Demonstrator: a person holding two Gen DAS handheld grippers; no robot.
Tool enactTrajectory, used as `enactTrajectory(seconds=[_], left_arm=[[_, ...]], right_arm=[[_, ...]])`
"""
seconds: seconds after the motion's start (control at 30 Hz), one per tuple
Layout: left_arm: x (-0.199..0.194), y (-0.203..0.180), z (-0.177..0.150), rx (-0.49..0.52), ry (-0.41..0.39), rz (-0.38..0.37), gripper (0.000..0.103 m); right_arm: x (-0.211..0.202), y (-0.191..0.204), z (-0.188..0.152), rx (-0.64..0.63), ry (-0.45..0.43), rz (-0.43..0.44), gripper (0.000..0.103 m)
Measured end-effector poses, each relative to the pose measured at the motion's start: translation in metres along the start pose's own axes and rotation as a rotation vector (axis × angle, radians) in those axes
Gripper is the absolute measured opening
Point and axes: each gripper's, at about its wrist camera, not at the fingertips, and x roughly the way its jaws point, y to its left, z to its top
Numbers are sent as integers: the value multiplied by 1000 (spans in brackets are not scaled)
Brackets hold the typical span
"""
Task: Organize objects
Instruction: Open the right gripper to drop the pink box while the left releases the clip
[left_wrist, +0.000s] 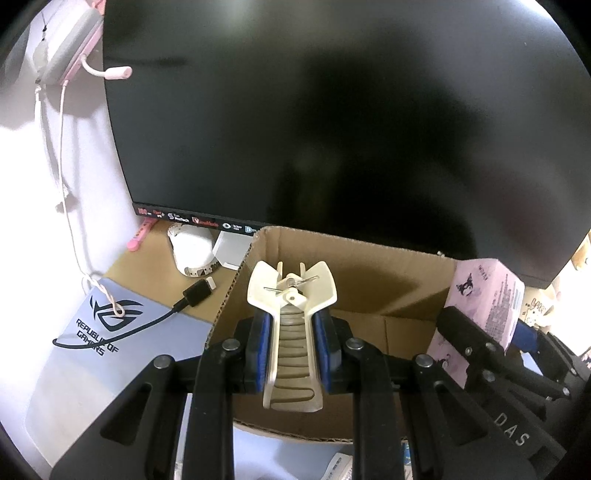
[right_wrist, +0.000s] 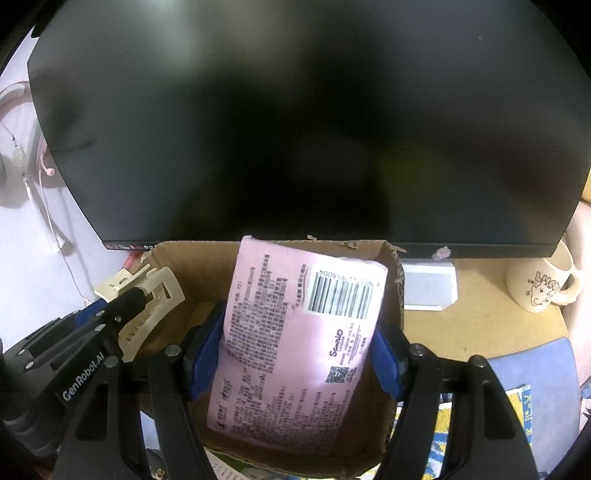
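My left gripper (left_wrist: 293, 350) is shut on a cream hair claw clip (left_wrist: 291, 317) and holds it over the open cardboard box (left_wrist: 369, 258). My right gripper (right_wrist: 295, 354) is shut on a pink tissue pack (right_wrist: 295, 332) with a barcode, held upright inside the same box (right_wrist: 393, 280). In the right wrist view the clip (right_wrist: 147, 310) and the left gripper's fingers (right_wrist: 129, 299) show at the box's left wall. In the left wrist view the pink pack (left_wrist: 487, 302) and the right gripper's fingers (left_wrist: 465, 332) show at the box's right side.
A large dark monitor (left_wrist: 332, 110) stands right behind the box. To the left lie a black USB cable (left_wrist: 195, 293), a white mouse (left_wrist: 192, 251), a pink pen (left_wrist: 140, 234) and a grey mousepad (left_wrist: 110, 332). A cream mug (right_wrist: 539, 280) stands at the right, a white monitor base (right_wrist: 428, 288) beside the box.
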Motion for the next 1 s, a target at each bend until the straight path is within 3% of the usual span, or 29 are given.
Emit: enactTrajectory(seconds=[0.33,0.53,0.67,0.77,0.83,1.0], left_arm=[[11,-4,-5,17,34,11,21],[8,-6,-4,26,33,21,26],[6,-6,-3,12,39,8,30],[-1,-4,-1,5,20,11,41],[-8,-5,0,18,-14,25,63],[-18,-1,3,34,-43,48,78]], right_arm=[[-4,1,-2,-22,-27,-5,75],[-17,-35,-4,-17,21,-24,75],[-28,-45,-3,-26,8,-19,76],[-45,-61,-3,-7,7,1,88],[-52,-66,-3,0,-2,14,90],[-55,-75,-2,6,10,21,93]])
